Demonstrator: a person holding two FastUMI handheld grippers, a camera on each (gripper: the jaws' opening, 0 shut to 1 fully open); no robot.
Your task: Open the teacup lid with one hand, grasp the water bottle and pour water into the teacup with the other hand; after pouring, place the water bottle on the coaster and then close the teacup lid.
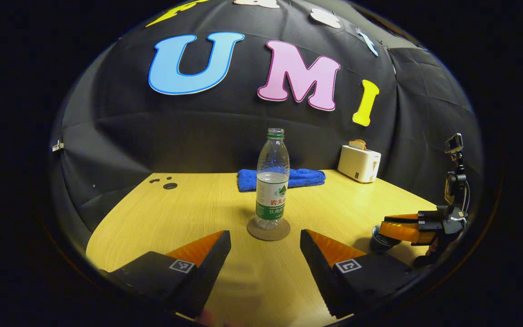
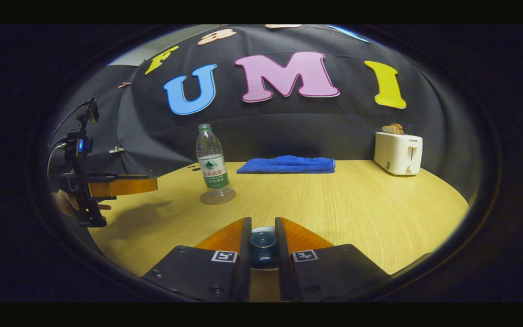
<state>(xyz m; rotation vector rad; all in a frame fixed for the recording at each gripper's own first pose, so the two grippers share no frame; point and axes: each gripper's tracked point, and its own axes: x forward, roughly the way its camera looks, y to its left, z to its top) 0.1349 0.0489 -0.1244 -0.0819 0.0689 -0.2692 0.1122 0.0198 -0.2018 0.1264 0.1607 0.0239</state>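
the dark blue glazed teacup lid knob (image 2: 263, 243) sits pinched between the right gripper (image 2: 263, 247) fingers, ready to lift – the left gripper (image 1: 265, 247), fingers spread, faces the upright clear plastic water bottle (image 1: 272, 181) on its round brown coaster (image 1: 268, 229) – straight ahead.

clear uncapped water bottle (image 1: 272, 181) upright on round coaster (image 1: 268, 230); dark teacup lid knob (image 2: 263, 240), apparently pinched.
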